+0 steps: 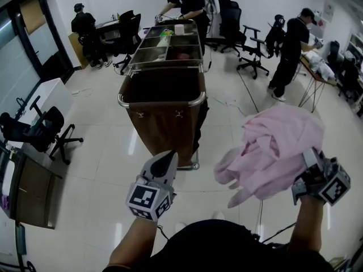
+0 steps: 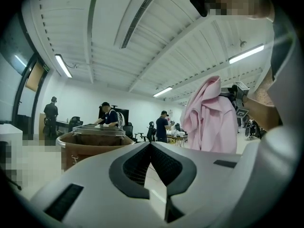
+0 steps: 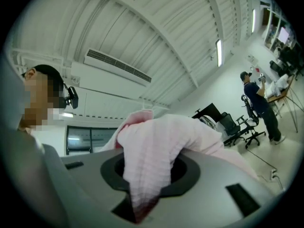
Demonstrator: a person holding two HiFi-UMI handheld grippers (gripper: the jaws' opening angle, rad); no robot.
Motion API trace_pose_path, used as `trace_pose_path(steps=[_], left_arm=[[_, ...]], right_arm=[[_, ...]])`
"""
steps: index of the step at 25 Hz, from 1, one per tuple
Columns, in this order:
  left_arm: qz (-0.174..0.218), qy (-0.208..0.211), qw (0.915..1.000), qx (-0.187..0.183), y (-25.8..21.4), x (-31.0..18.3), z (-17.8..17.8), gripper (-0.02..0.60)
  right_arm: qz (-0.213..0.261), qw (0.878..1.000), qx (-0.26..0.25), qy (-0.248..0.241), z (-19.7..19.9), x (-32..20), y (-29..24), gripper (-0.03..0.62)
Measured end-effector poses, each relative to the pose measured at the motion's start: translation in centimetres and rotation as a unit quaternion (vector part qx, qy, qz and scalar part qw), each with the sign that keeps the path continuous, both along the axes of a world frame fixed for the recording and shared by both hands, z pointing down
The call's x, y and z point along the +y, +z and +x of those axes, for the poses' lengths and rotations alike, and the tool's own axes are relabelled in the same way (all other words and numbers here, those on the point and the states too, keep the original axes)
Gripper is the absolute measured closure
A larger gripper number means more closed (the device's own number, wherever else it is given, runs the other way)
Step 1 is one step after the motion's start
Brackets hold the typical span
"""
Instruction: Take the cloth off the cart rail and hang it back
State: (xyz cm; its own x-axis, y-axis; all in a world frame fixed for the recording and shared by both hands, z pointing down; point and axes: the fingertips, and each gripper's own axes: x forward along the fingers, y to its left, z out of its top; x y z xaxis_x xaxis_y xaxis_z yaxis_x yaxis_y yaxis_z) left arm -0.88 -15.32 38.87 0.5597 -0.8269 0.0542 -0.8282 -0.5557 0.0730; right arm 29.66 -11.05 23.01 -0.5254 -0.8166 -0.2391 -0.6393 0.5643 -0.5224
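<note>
Head view: right tool (image 1: pixel 303 171) clamps the bunched pink cloth (image 1: pixel 272 152) near the cart (image 1: pixel 164 123); left tool (image 1: pixel 166 158) is closed, empty.

Lighting was bright, even, from ceiling strips (image 2: pixel 63 65); floor (image 1: pixel 131 142) showed glare streaks; fisheye edges warped, corners dark.

The cloth (image 1: pixel 275 152) pinched in the right gripper (image 3: pixel 142 194) is soft, matt pink fabric with a fine ribbed weave, crumpled. The left gripper (image 2: pixel 151 144) has a smooth matt grey plastic shell and black ridged pads (image 2: pixel 135 167). Ahead of it the cart (image 1: pixel 164 126) shows glossy brown wood-look panels under a polished metal rail (image 1: pixel 142 107), on shiny pale floor tiles (image 1: pixel 102 174).
</note>
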Motion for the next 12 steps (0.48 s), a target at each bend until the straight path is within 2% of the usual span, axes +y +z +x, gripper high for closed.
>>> trace_pose_path(steps=[3,7,12], left_arm=[[-0.003,0.012,0.9999,0.002,-0.2,0.0,1.9,0.581],[-0.01,0.029,0.9995,0.004,-0.1,0.5,3.6,0.581],[-0.014,0.024,0.9996,-0.003,0.6,0.7,4.0,0.581]], right_arm=[[-0.007,0.998,0.054,-0.027,-0.3,-1.2,3.0,0.479],[-0.036,0.995,0.093,-0.022,-0.9,-2.8,8.4,0.479],[-0.068,0.991,0.11,-0.03,-2.8,-4.7,14.7,0.479]])
